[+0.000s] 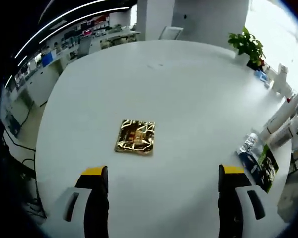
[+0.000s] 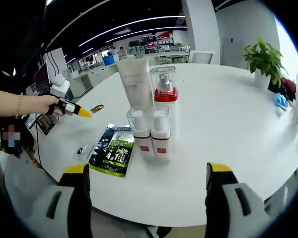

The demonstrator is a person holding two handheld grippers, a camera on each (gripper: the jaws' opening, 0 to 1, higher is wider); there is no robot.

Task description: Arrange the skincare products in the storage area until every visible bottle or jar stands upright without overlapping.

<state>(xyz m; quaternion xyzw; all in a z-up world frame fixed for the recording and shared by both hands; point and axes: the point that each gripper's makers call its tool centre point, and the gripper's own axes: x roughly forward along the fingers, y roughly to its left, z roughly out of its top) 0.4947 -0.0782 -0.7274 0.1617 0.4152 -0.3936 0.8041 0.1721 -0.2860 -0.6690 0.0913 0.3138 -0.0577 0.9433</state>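
On a round white table (image 2: 223,124) a white tube (image 2: 135,82), a clear pump bottle with a red base (image 2: 164,85) and two small clear-capped bottles with red labels (image 2: 141,131) (image 2: 160,130) stand upright, close together. My right gripper (image 2: 149,186) is open, just short of them, nothing between its jaws. My left gripper (image 1: 163,181) is open over a gold foil packet (image 1: 135,137), which lies flat. In the right gripper view a person's hand holds the left gripper (image 2: 79,112) at the far left. The same bottles (image 1: 280,118) appear at the right edge of the left gripper view.
A black and green packet (image 2: 113,149) and a small clear sachet (image 2: 83,150) lie flat left of the bottles. The gold foil packet (image 2: 97,107) sits farther back. A potted plant (image 2: 262,60) stands at the table's far right. A seated person is at the left edge.
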